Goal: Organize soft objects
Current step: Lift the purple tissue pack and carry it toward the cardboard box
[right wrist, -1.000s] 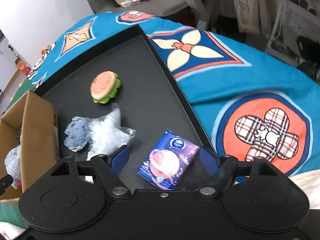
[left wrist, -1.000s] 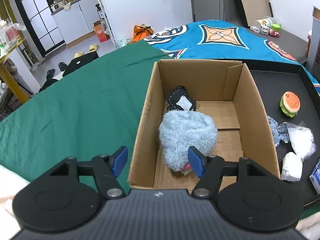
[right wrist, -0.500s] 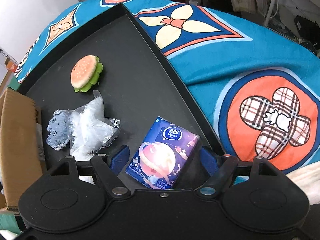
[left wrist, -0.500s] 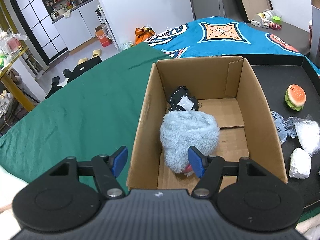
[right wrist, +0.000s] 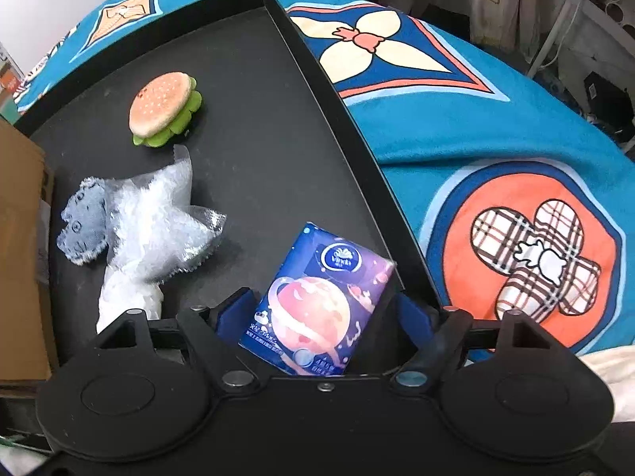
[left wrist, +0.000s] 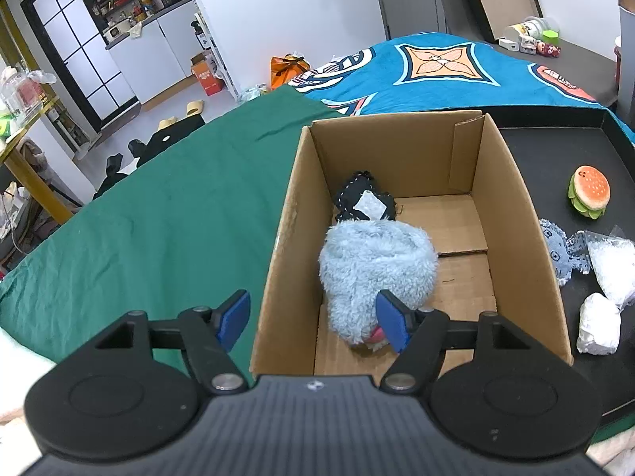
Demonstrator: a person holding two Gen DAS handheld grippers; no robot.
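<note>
Right gripper (right wrist: 325, 313) has dropped closer over the tissue pack (right wrist: 317, 305) since a second ago; the pack now fills the gap between my blue pads (right wrist: 234, 311) instead of lying ahead of them. Jaws are spread wide, nothing gripped yet, and I can't tell if either pad touches the pack. It lies directly under and just ahead of my right gripper, long axis tilted, running from near-left to far-right, so it sits skewed to my jaw line. It rests on the black tray (right wrist: 254, 79), its far corner close beside the tray's right wall, which could crowd my right pad on closing.

Left gripper (left wrist: 313, 317) is barely shifted, open and empty, hovering at the near edge of the cardboard box (left wrist: 516, 206). Inside the box lie the fluffy blue plush (left wrist: 377, 265) and a dark stitched pouch (left wrist: 363, 200) behind it. My right hand is clearly the nearer one to the pack.

Left of the pack: a clear bag of white filling (right wrist: 158, 218), a grey-blue fabric piece (right wrist: 81, 222) touching it, a white lump (right wrist: 127, 301) near my left pad. Burger plush (right wrist: 164, 107) sits farther back, well apart. The way from pack to box passes over that bag cluster.
</note>
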